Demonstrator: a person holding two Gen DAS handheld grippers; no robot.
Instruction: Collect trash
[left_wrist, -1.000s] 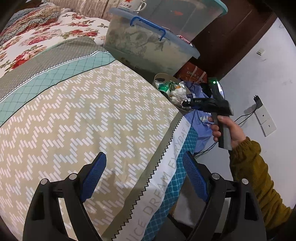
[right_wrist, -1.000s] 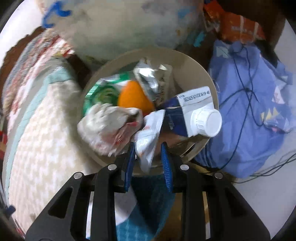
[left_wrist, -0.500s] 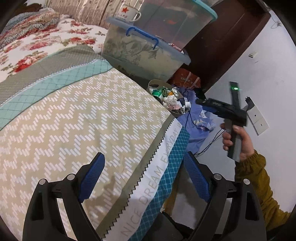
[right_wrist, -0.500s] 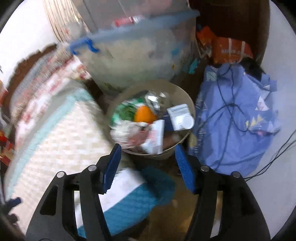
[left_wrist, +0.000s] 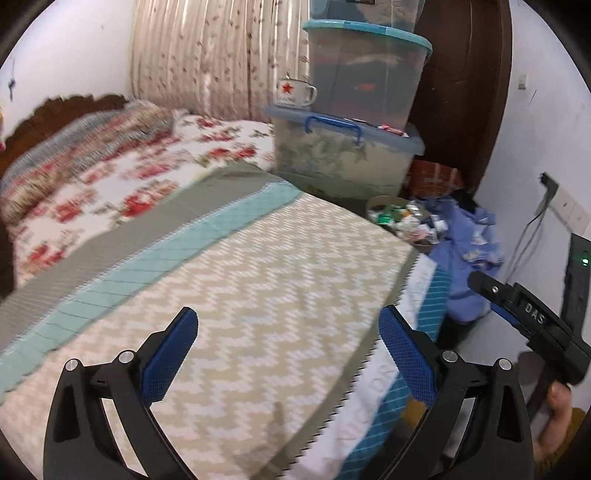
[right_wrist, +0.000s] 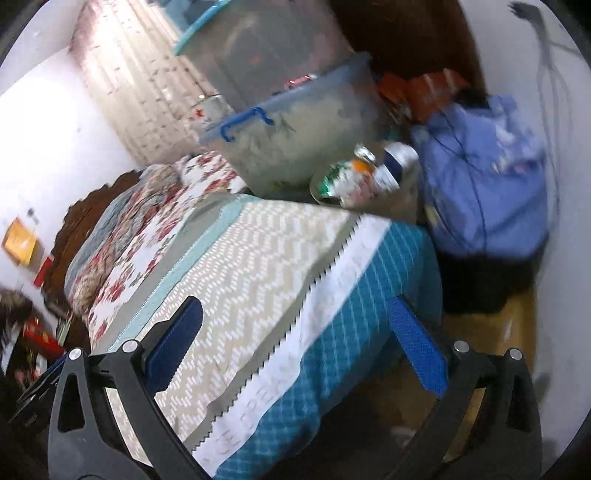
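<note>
Bedroom floor beside the bed: the trash bin stands full, near the blue cloth. Left gripper and right gripper are opening, jaws empty, over the bedspread. Likely step: between drops. Next move requires locating remaining trash.

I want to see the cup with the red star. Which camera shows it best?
The left wrist view. There the star cup stands sharp on the lower storage box, star and handle clear. The right wrist view shows it only as a small white blur with a red smudge.
</note>
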